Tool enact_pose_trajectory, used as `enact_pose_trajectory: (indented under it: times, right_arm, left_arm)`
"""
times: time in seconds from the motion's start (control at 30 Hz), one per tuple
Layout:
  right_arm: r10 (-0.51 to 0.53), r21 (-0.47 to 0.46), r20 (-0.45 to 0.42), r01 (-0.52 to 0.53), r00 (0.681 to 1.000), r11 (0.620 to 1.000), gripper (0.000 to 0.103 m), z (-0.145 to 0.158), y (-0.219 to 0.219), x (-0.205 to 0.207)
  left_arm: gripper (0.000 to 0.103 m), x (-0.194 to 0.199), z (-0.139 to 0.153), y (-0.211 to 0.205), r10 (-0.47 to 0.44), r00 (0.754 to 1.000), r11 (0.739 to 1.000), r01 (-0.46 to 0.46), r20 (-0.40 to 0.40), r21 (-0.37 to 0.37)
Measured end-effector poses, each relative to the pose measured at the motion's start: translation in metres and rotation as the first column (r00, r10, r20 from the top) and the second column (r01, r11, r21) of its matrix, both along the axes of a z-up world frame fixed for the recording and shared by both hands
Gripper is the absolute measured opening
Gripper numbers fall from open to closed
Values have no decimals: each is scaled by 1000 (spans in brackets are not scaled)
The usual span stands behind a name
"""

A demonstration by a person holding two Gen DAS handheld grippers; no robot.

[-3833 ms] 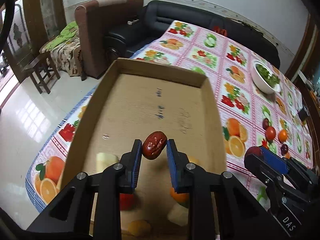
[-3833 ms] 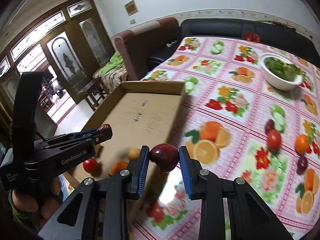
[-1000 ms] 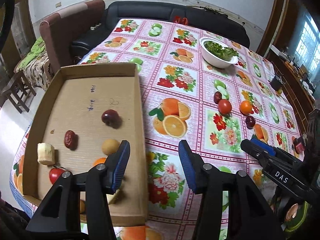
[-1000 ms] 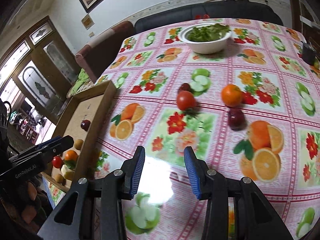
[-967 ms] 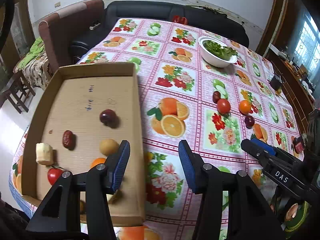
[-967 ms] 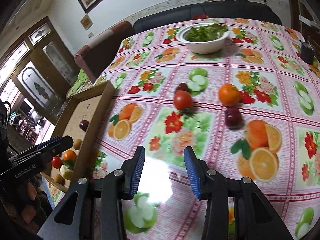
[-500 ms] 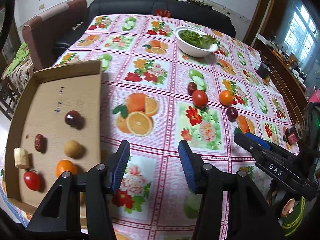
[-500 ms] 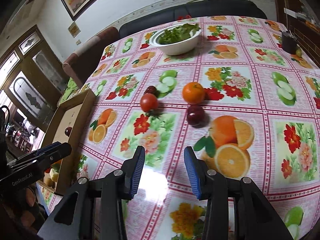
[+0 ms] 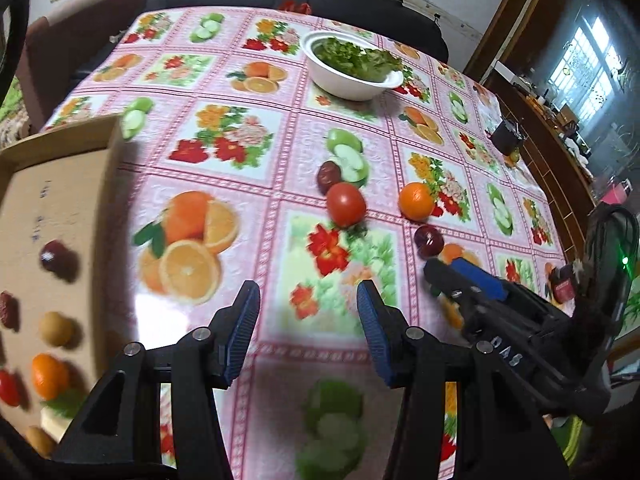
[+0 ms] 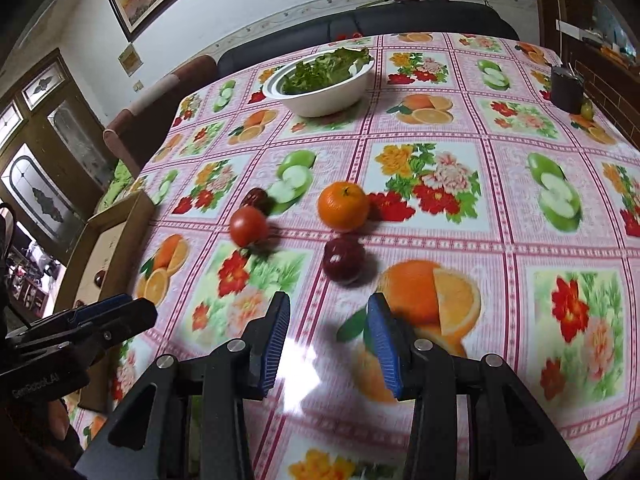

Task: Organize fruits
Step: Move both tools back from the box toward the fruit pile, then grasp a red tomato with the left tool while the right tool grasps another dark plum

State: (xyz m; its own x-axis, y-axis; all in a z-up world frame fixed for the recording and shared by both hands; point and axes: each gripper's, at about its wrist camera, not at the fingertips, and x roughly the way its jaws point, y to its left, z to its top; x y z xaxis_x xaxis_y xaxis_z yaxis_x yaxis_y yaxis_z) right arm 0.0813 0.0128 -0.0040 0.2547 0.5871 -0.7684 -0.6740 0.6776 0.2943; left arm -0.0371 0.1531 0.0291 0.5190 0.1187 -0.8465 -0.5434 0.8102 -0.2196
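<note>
Both empty: right gripper (image 10: pixel 327 340) spread wide, aimed at the round dark-red plum (image 10: pixel 343 261) just ahead on the fruit-print tablecloth (image 10: pixel 500 240), left gripper (image 9: pixel 306 334) likewise agape facing the round red tomato (image 9: pixel 346 204), shallow cardboard tray (image 9: pixel 60 208) of sorted fruit alongside.

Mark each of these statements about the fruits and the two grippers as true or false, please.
1. The right gripper holds the dark red plum. False: it is open and empty; the plum lies on the tablecloth.
2. The left gripper is open. True.
3. The orange lies inside the cardboard tray. False: it lies on the tablecloth.
4. The white bowl holds green leaves. True.
5. The tomato lies on the tablecloth beside a dark red date. True.
</note>
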Motion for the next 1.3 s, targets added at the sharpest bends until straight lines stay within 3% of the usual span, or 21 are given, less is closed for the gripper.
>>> enact_pose_trajectory:
  times: [0.17,0.23,0.53,0.63,0.73,0.83,1.07,1.3]
  right_arm:
    - [21,-19,13,-21,1000,1000,46,-6,19,12]
    - [11,-36,56,-9,998,999,46,-6,23,15]
    - [17,-35,50,-15,999,999,45,-13,23,31]
    - [11,-42,55,-9,998,999,31,-13,22,31]
    - [16,-19,22,-15,1000,1000,31,-11,16,32]
    - [19,-4,24,-19,1000,1000,31,-7,11,28]
    - [2,39,10,-3,1000,999,31,3,-4,19]
    - [-3,45,8,3,1000,999,31,8,-11,6]
  left_arm:
    - [49,21,-8,7,4,1000,999,-4,-2,-40]
    - [49,29,-11,9,8,1000,999,-8,-5,-39]
    - [48,66,-22,20,18,1000,996,-17,11,-88]
    - [48,78,-25,20,16,1000,997,-16,5,-78]
    - [45,85,-34,19,14,1000,996,-15,-14,-86]
    - [30,85,-35,17,21,1000,999,-22,-23,-43]
    - [30,63,-28,17,40,999,999,-40,-19,-30]
    - [30,32,-5,8,65,998,994,-63,-23,91]
